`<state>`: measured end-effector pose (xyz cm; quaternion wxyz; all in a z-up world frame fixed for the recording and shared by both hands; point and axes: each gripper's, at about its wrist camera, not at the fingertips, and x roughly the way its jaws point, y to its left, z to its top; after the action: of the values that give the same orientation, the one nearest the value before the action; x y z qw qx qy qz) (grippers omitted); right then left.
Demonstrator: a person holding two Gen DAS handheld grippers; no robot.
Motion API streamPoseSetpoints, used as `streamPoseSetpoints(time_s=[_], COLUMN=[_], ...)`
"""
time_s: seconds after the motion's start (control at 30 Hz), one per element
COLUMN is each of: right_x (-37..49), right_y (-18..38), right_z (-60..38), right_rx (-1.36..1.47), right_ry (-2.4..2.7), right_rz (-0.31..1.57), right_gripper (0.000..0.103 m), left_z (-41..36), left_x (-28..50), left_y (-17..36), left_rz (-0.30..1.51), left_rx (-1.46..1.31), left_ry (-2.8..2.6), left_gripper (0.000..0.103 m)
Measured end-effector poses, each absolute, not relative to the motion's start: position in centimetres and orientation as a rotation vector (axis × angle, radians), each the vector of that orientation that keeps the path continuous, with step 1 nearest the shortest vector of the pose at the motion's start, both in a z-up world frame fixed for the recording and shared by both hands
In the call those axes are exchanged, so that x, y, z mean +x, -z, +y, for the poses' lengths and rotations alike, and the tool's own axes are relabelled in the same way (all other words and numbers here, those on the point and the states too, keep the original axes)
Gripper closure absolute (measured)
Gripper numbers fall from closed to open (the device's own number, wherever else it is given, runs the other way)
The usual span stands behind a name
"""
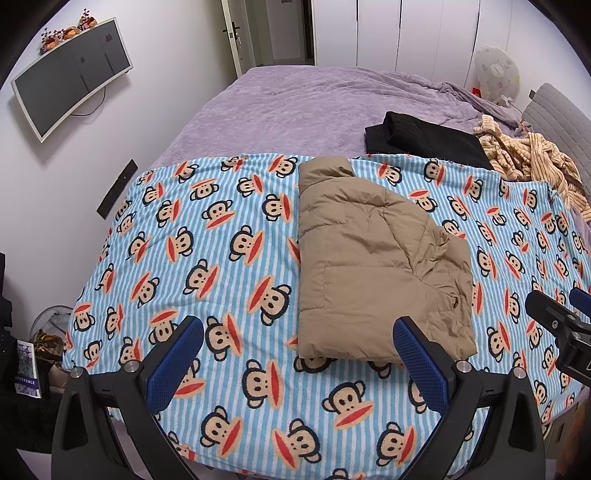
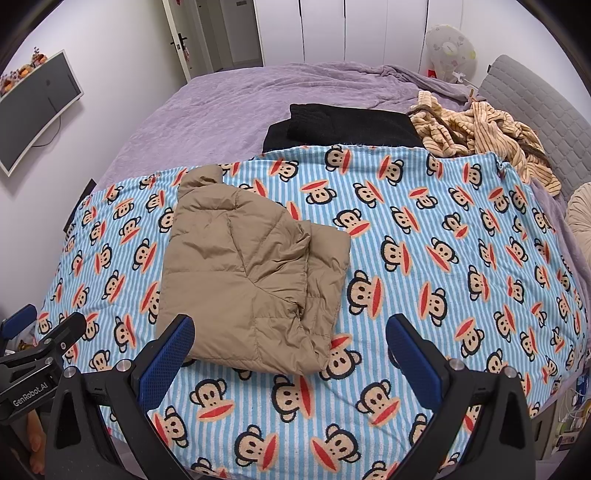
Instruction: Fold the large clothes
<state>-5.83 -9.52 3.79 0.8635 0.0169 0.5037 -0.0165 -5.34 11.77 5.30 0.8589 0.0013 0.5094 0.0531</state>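
Left wrist view shows our left gripper (image 1: 299, 347) wide open and empty; the right gripper (image 2: 290, 345) likewise. Between them, in the frame centre, lies the tan quilted puffer jacket (image 1: 369, 258), already folded lengthwise on the blue striped monkey-print blanket (image 1: 207, 236). We should pinch both near corners evenly, then fold away.

Both wrist views over shared bed (image 1: 295, 96)

White walls (image 1: 177, 55), purple bed (image 1: 295, 103), wardrobe (image 1: 406, 29)
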Motion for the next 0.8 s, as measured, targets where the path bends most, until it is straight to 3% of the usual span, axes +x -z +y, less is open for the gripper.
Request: streamPoseSetpoints(time_s=[0.8], right_x=[-5.92], right_y=[-3.83], right_z=[-9.32], right_rx=[0.036], right_ry=[0.037], right_rz=[1.054], right_gripper=[0.000], left_z=[11.81], left_x=[-5.30], left_y=[-5.33], left_rz=[1.069], left_rx=[0.003], left_ry=[-0.112], left_gripper=[0.000])
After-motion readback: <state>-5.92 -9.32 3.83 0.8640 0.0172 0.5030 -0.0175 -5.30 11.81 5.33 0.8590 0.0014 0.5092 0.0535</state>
